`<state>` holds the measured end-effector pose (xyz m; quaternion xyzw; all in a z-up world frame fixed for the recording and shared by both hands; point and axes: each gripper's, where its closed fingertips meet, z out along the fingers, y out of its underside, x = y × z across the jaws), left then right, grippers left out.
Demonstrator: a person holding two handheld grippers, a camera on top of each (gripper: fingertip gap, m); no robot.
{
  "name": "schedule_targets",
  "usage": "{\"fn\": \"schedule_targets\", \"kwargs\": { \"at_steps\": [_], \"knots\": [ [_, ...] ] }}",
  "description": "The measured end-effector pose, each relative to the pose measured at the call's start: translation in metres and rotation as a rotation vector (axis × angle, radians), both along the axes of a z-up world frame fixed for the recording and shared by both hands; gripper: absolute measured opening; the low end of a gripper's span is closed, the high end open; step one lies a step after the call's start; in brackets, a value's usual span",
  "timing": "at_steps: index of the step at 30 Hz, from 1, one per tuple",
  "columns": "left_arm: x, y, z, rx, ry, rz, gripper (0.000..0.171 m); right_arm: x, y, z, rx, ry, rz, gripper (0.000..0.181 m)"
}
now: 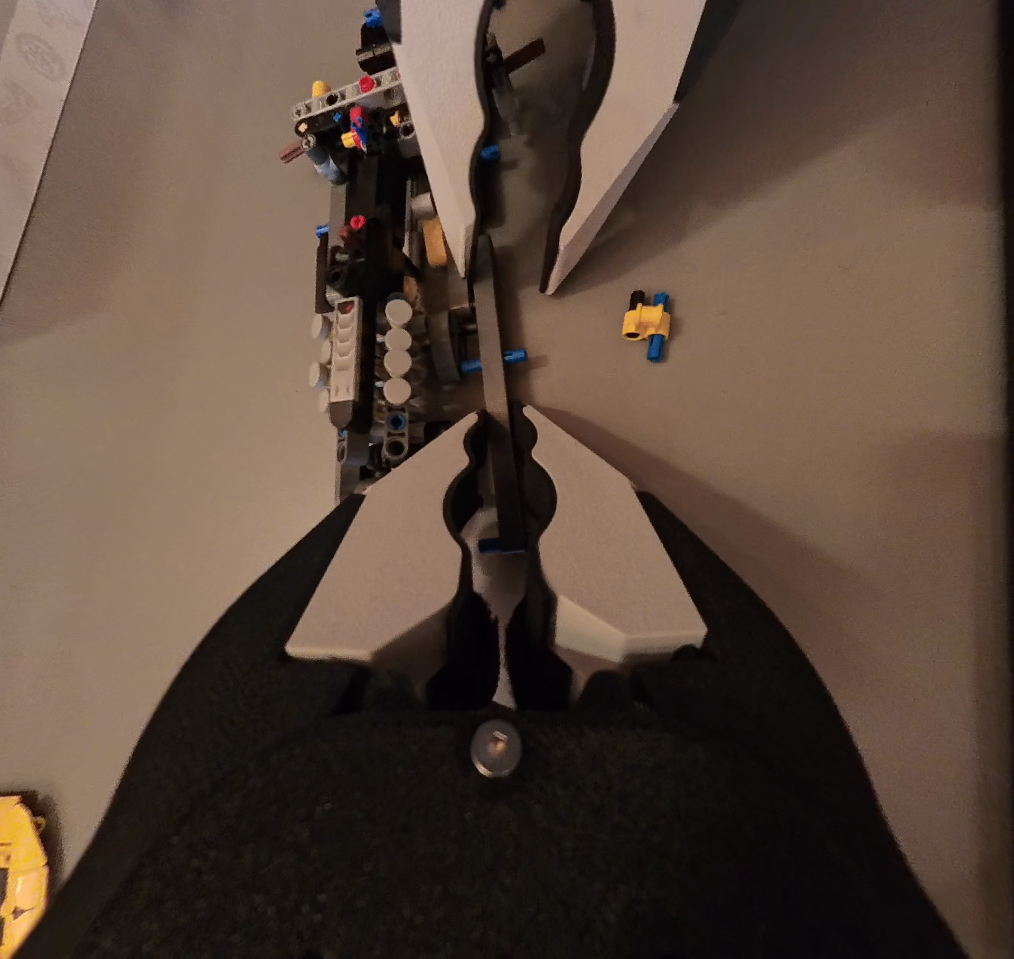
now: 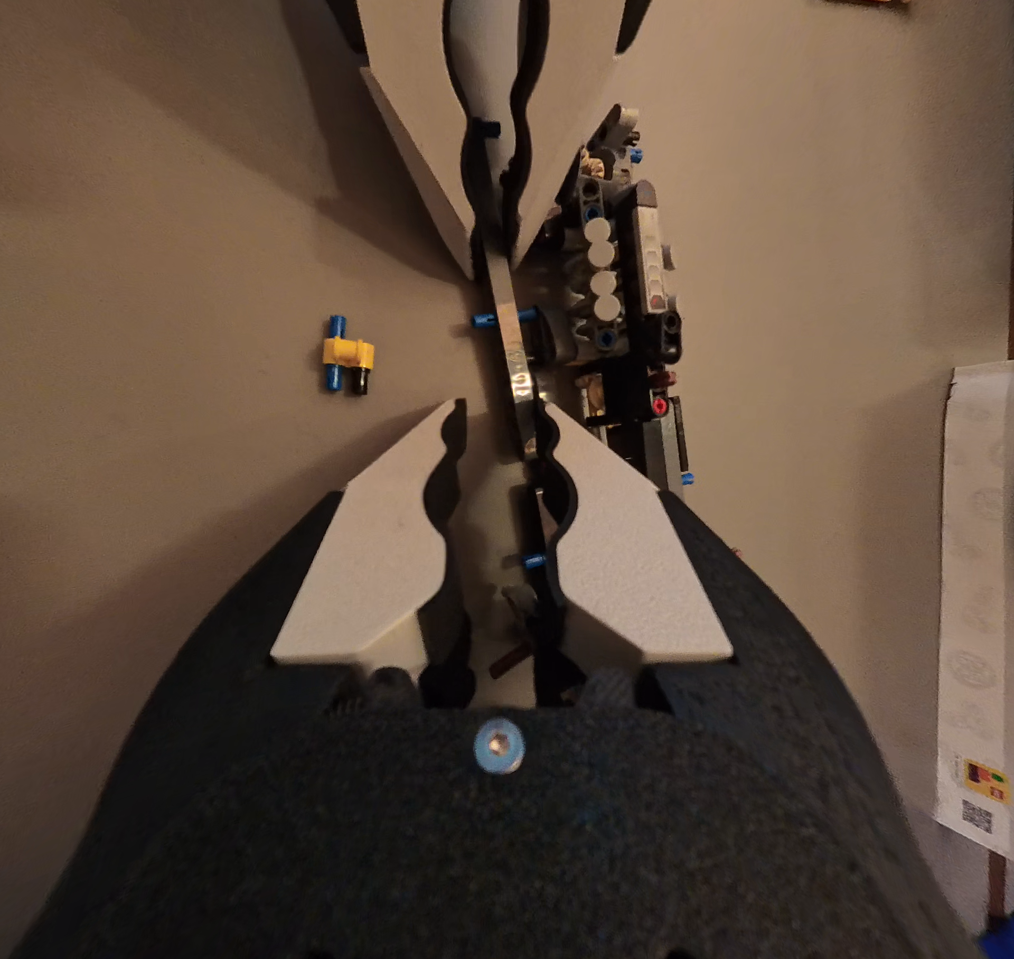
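**Both grippers on one beam**

The left gripper (image 1: 500, 416) is closed on the near end of a long black beam (image 1: 496, 340). The right gripper (image 2: 507, 411) stands wider; its right finger (image 2: 614, 554) seems to touch the beam. A brick model (image 1: 367, 329) lies just beside it, a yellow connector (image 1: 647, 323) apart on the table (image 1: 164, 329).

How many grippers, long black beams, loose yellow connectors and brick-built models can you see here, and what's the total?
Grippers: 2 (left gripper, right gripper)
Long black beam: 1
Loose yellow connector: 1
Brick-built model: 1
Total: 5
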<state>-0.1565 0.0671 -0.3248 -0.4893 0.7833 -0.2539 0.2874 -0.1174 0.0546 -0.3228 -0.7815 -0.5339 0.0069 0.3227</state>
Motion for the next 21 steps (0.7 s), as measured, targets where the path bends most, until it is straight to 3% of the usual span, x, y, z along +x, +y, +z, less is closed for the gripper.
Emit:
{"fn": "schedule_targets", "kwargs": {
  "at_steps": [6,10,21],
  "knots": [
    [0.0,0.0,-0.001,-0.017,0.003,-0.001,0.007,0.003,0.01,-0.002,0.158,-0.154,-0.021,0.008],
    [0.001,-0.001,0.0,-0.011,-0.003,-0.01,0.007,0.003,0.007,-0.004,-0.006,-0.034,-0.085,0.009],
    [-0.002,-0.013,0.0,-0.022,-0.003,-0.089,0.007,-0.006,-0.017,-0.004,-0.331,0.146,-0.014,0.007]
  ]
}}
